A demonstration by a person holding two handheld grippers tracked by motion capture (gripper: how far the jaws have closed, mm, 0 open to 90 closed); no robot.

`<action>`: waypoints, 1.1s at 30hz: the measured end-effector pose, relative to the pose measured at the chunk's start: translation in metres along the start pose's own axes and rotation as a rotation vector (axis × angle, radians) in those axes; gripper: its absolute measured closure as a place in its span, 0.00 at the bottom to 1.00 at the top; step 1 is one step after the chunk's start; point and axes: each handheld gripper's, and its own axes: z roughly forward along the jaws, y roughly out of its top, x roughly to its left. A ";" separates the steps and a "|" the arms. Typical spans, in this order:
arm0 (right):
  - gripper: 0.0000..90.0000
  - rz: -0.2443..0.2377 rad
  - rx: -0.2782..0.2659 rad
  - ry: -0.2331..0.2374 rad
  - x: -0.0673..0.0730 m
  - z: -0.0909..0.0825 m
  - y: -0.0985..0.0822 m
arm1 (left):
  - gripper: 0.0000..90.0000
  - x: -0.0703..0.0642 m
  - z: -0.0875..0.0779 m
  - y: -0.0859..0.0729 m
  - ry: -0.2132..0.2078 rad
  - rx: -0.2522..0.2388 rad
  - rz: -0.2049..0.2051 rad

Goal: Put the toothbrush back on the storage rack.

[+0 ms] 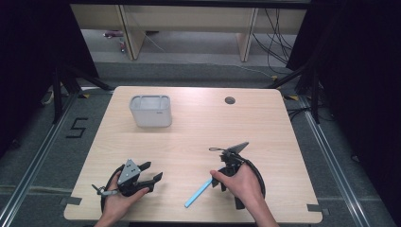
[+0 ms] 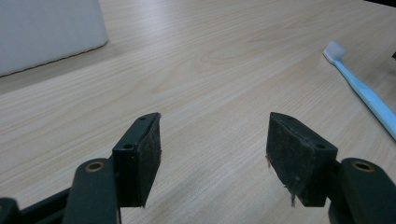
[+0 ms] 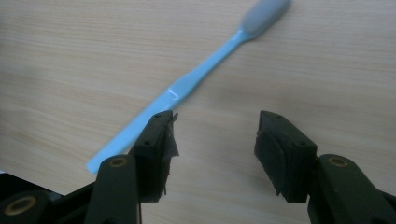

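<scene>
We note a light-blue plastic toothbrush with a pale bristle head, flat on the wooden table. The grey rectangular tub, well beyond it, has contents we cannot make out. Right gripper hovers over the toothbrush, jaws wide, clasping nothing. Left gripper, well left of the toothbrush, likewise wide.

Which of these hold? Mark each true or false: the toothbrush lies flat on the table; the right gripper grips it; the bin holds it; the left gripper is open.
1. The toothbrush lies flat on the table: true.
2. The right gripper grips it: false; its jaws stand open, the toothbrush beside them.
3. The bin holds it: false; the toothbrush lies apart from it.
4. The left gripper is open: true.
</scene>
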 end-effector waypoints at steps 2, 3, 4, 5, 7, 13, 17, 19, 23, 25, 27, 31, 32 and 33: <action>0.51 0.004 0.017 0.013 0.008 0.004 0.001 | 0.39 0.000 0.000 0.000 0.000 0.001 0.000; 0.51 0.007 0.026 0.005 0.012 0.006 0.002 | 0.39 0.000 0.000 0.000 0.000 0.001 0.000; 0.51 0.007 0.026 0.005 0.012 0.006 0.002 | 0.39 0.000 0.001 0.000 -0.007 -0.005 0.001; 0.50 0.023 0.036 -0.004 0.017 0.007 0.003 | 0.39 0.000 0.001 0.000 -0.008 -0.005 0.002; 0.50 -0.008 0.032 -0.010 0.021 0.012 0.004 | 0.39 0.000 0.000 0.000 -0.002 0.001 0.004; 0.50 0.039 0.045 -0.035 0.037 0.018 0.008 | 0.39 0.000 0.001 0.000 -0.011 -0.004 0.003; 0.50 0.061 0.069 -0.061 0.043 0.022 0.011 | 0.39 0.000 0.000 0.000 -0.006 0.000 0.004; 0.50 0.033 0.090 -0.069 0.042 0.023 0.011 | 0.39 0.000 0.000 0.000 -0.006 0.000 0.004; 0.51 0.087 0.102 -0.069 0.047 0.027 0.013 | 0.39 -0.001 0.000 0.000 -0.006 0.003 0.011; 0.52 0.049 0.084 -0.094 0.046 0.029 0.013 | 0.39 -0.001 0.000 0.000 -0.006 0.002 0.012; 0.52 0.044 0.085 -0.093 0.045 0.030 0.013 | 0.39 -0.001 0.000 0.000 -0.006 0.002 0.012; 0.54 0.093 0.106 -0.123 0.053 0.030 0.014 | 0.39 -0.001 0.000 0.000 -0.006 0.001 0.011; 0.55 0.131 0.119 -0.100 0.054 0.031 0.016 | 0.39 -0.001 0.000 0.000 -0.007 0.000 0.013; 0.55 0.130 0.115 -0.099 0.053 0.031 0.015 | 0.39 -0.001 0.000 0.000 -0.007 0.000 0.013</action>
